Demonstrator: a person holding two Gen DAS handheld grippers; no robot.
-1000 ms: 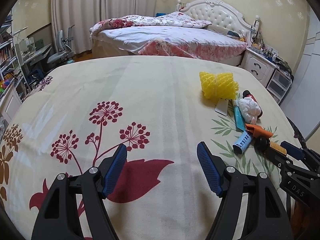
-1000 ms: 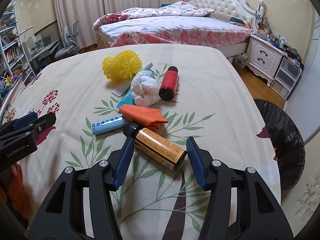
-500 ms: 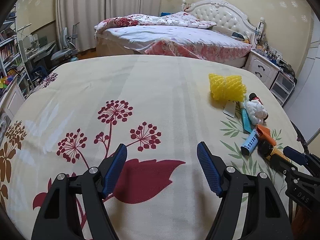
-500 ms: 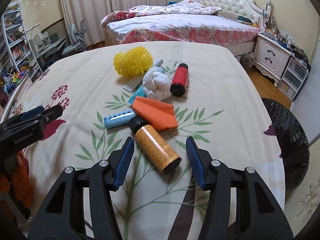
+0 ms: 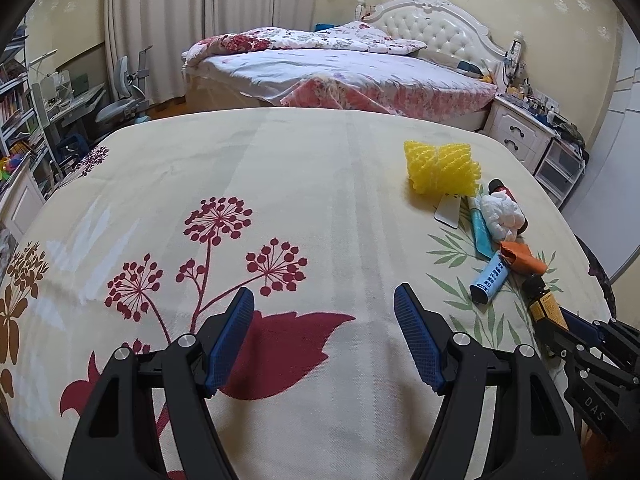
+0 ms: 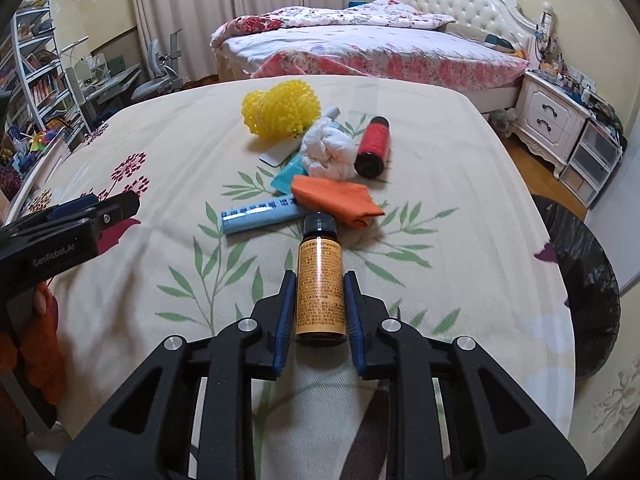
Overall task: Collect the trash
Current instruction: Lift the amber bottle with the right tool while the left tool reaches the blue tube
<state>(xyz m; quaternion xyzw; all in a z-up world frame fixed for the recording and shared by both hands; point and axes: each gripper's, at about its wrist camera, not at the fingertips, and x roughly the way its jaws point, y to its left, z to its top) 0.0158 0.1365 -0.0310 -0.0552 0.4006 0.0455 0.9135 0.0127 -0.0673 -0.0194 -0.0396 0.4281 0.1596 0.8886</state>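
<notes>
A brown bottle with an orange label (image 6: 320,264) lies on the floral tablecloth (image 6: 440,200). My right gripper (image 6: 320,280) is closing on it, and both pads press its sides. Just beyond it lie an orange paper (image 6: 336,200), a light blue tube (image 6: 260,216), a white tissue wad (image 6: 328,152), a red bottle (image 6: 372,146), a teal packet (image 6: 288,174) and a yellow foam net (image 6: 282,108). My left gripper (image 5: 324,300) hovers open over the red flower print, nothing between its fingers. It stands well to the left of the trash pile.
A bin lined with a black bag (image 6: 580,280) stands on the floor past the table's right edge. Behind the table is a bed (image 6: 380,48), with a white nightstand (image 6: 552,120) to the right and a desk and shelves (image 6: 36,76) to the left.
My right gripper's jaws went from standing apart around the orange-labelled bottle to pressing on it, and the bottle now lies straight along the fingers. My left gripper has stayed open.
</notes>
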